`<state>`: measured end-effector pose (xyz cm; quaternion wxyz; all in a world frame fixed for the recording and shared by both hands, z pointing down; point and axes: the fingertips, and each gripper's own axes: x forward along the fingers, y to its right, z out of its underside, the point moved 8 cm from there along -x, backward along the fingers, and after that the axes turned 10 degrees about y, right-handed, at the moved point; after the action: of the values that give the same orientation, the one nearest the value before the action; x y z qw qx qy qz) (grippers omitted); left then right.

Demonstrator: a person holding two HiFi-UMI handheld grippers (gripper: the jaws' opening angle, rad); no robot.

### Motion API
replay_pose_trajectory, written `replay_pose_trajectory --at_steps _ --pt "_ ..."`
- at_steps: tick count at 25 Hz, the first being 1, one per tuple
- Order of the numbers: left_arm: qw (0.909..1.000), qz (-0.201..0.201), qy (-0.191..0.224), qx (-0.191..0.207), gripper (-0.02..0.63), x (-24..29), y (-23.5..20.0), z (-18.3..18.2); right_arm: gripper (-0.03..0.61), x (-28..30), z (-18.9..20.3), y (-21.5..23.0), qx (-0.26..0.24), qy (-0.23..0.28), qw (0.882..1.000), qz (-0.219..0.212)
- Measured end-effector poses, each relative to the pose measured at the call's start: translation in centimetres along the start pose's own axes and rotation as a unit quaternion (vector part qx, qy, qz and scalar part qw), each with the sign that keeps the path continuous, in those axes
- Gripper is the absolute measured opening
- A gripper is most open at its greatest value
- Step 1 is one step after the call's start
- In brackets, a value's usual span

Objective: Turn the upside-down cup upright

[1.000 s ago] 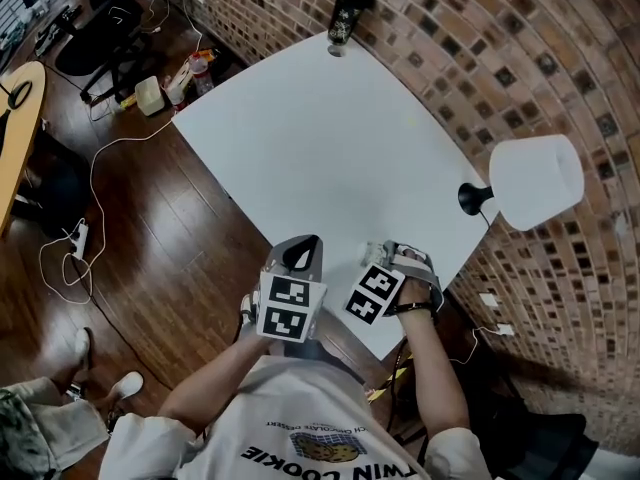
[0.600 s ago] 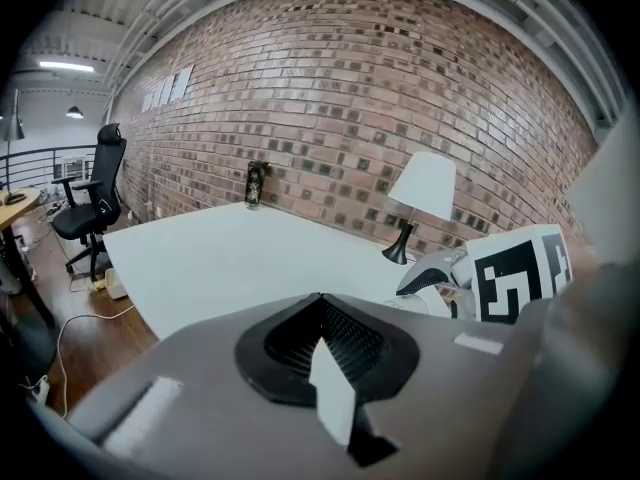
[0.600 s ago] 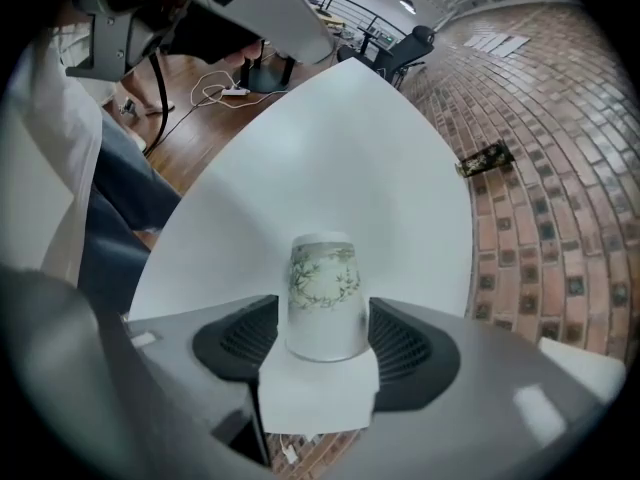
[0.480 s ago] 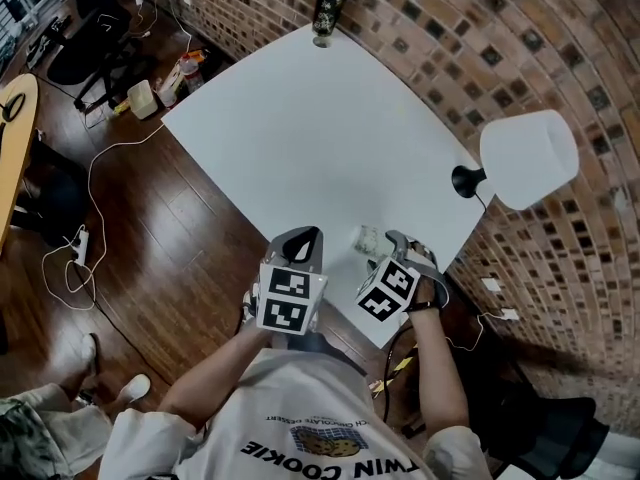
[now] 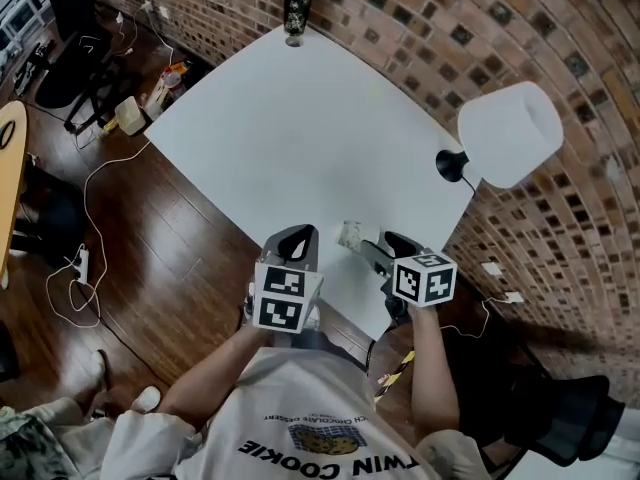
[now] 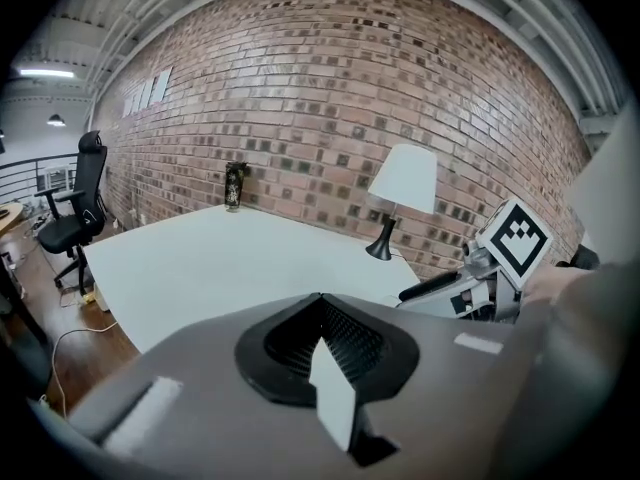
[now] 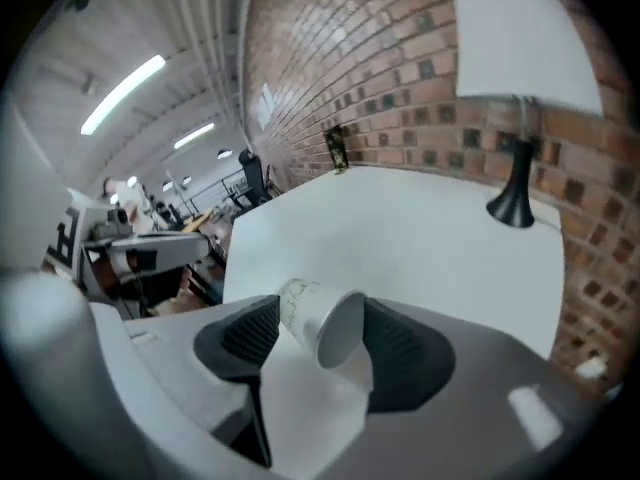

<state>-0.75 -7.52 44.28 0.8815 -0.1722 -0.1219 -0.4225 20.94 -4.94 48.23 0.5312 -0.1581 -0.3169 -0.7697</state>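
Note:
A small white paper cup (image 5: 349, 234) with faint print is near the front edge of the white table (image 5: 300, 138). My right gripper (image 5: 362, 248) is shut on it. In the right gripper view the cup (image 7: 308, 313) lies tilted on its side between the two dark pads of the right gripper (image 7: 320, 330), with its open mouth turned towards the camera. My left gripper (image 5: 297, 238) hovers just left of the cup over the table's front edge, apart from it. In the left gripper view the left gripper (image 6: 320, 300) has its pads together with nothing in them.
A lamp with a white shade (image 5: 505, 133) and black base (image 5: 447, 165) stands at the table's right edge by the brick wall. A dark bottle (image 5: 295, 8) stands at the far corner. Cables (image 5: 95, 183) and an office chair (image 5: 70, 23) are on the wooden floor to the left.
My right gripper has rolled over, its marker cube swinging to the right, and the cup in it has turned from standing on the table to lying sideways. The left gripper has barely moved.

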Motion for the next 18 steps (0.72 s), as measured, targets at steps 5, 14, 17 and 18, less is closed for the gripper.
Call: replay_pose_trajectory --at_steps 5,14,17,18 --pt "1.0 0.002 -0.004 0.006 0.006 0.3 0.6 -0.1 0.141 0.4 1.8 1.6 0.172 0.049 0.981 -0.075" --pt "0.9999 -0.007 -0.006 0.009 0.006 0.0 0.4 0.0 0.021 0.3 1.0 0.5 0.161 0.062 0.974 -0.144" --pt "0.9999 -0.008 -0.004 0.007 0.006 -0.2 0.3 0.1 0.021 0.0 -0.7 -0.9 0.047 0.021 0.991 -0.126" --pt "0.9999 -0.008 -0.002 0.007 0.006 -0.3 0.3 0.0 0.021 0.1 -1.2 -1.4 -0.008 -0.004 0.994 -0.113"
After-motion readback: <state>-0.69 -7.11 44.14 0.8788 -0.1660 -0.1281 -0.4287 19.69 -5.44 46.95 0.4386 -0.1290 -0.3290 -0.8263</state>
